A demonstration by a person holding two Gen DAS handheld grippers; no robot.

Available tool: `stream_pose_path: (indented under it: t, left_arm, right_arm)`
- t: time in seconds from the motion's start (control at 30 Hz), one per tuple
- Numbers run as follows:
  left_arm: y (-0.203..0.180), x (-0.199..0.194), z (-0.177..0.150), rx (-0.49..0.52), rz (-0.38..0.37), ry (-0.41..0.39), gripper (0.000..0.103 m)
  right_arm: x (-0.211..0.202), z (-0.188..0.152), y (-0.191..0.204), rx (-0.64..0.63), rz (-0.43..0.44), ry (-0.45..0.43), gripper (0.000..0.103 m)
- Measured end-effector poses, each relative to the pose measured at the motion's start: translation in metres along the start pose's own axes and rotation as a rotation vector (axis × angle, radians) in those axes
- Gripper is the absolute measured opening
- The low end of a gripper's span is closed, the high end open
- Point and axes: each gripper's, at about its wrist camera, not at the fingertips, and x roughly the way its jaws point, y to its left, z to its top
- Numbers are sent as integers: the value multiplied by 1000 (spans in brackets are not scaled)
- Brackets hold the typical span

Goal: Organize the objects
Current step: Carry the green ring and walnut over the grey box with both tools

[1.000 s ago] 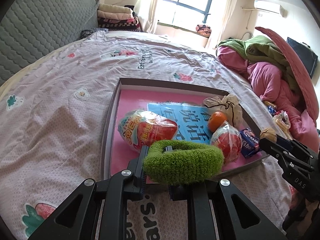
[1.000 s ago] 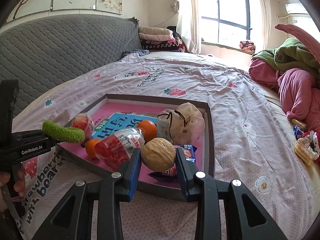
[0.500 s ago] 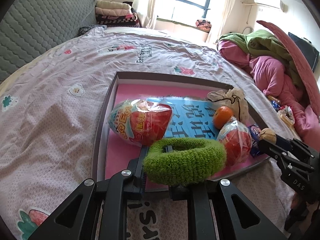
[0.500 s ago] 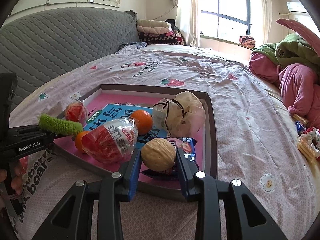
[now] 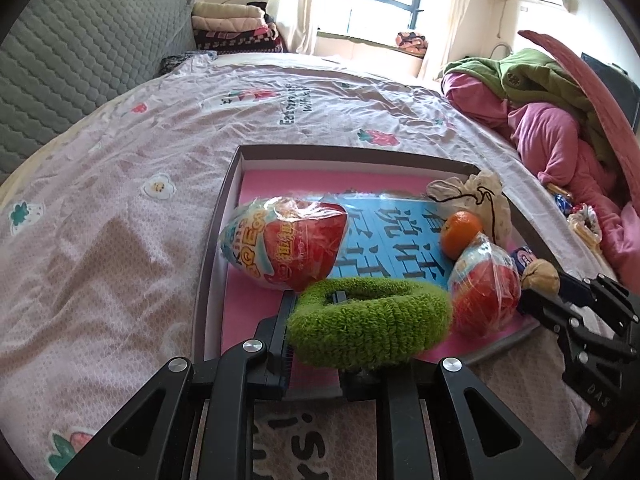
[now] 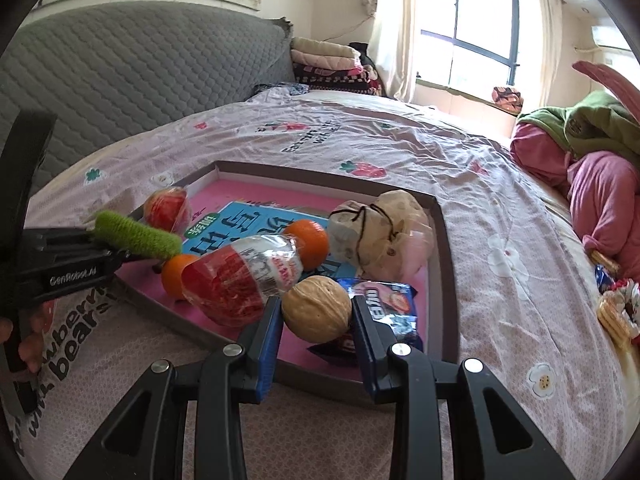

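My left gripper (image 5: 316,320) is shut on a fuzzy green hair tie (image 5: 370,326) and holds it over the near edge of the pink-lined tray (image 5: 218,240); the tie also shows in the right wrist view (image 6: 138,236). My right gripper (image 6: 316,314) is shut on a walnut (image 6: 316,308) over the tray's near right corner; the walnut shows in the left wrist view (image 5: 540,276). In the tray lie two wrapped red snack eggs (image 5: 284,246) (image 6: 240,284), two oranges (image 6: 310,238), a blue booklet (image 5: 396,236), a cloth pouch (image 6: 384,232) and a blue snack packet (image 6: 384,304).
The tray lies on a bed with a pale pink printed sheet (image 5: 120,200). A grey quilted headboard (image 6: 140,72) stands at the left. Pink and green bedding (image 5: 560,128) is piled at the right, with snack wrappers (image 6: 616,308) beside it. Folded blankets (image 6: 332,64) lie under the window.
Both grippers have moved forward, closer over the tray's near edge, each still holding its object. The tray's contents have not moved.
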Motion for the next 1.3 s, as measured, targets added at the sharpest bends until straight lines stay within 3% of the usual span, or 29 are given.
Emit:
stream_pose_path:
  t: [0.57, 1.3]
  left_arm:
    - [-2, 6, -2, 15, 10, 35, 19]
    - [-7, -23, -10, 26, -11, 54, 27]
  right_arm:
    - [2, 1, -2, 18, 29, 14, 35]
    - [-4, -1, 0, 26, 43, 29, 36]
